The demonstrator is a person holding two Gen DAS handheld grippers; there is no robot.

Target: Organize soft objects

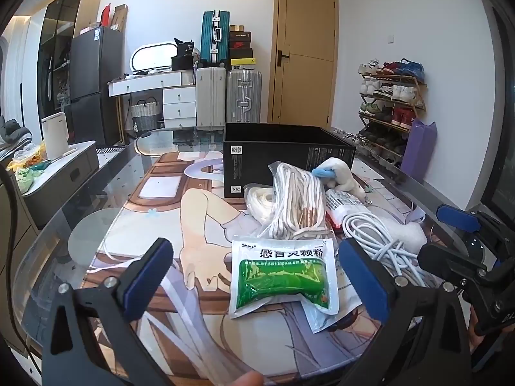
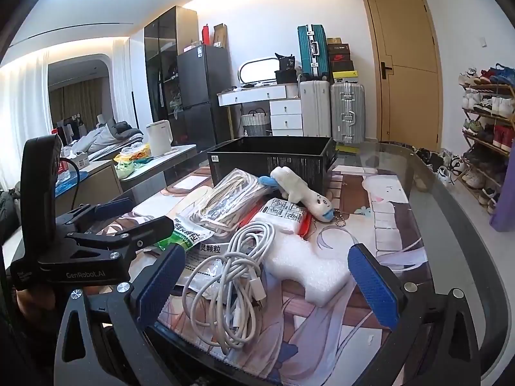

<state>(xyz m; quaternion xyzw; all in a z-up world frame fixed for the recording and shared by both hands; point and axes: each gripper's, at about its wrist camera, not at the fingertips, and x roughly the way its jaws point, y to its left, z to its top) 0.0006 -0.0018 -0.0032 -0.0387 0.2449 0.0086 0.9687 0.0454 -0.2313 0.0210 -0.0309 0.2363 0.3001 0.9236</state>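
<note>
A: Quick status. Your left gripper [image 1: 254, 276] hangs spread wide and holding nothing, with the green medicine sachet [image 1: 280, 275] lying between its fingers on the mat. Your right gripper [image 2: 267, 284] is also spread and holding nothing, above the white charging cable [image 2: 231, 276] and the white foam piece [image 2: 305, 265].

B: Anything in the black box [image 1: 283, 151] yet?

A: As far as its open top shows, you've put nothing in; the inside is mostly hidden from both views. I'd judge the task barely begun.

B: What's left for me?

A: Everything, all in front of the box: bagged white laces [image 1: 297, 199] leaning just beside its front wall, the plush toy [image 2: 302, 189] touching the box's front corner, the tissue pack [image 2: 283, 214] in front of the plush, then cable, foam, and the sachet furthest from the box. A second sachet [image 1: 317, 317] lies partly under the green one.

B: First pick?

A: Probably the green sachet; you're already lined up.
</note>
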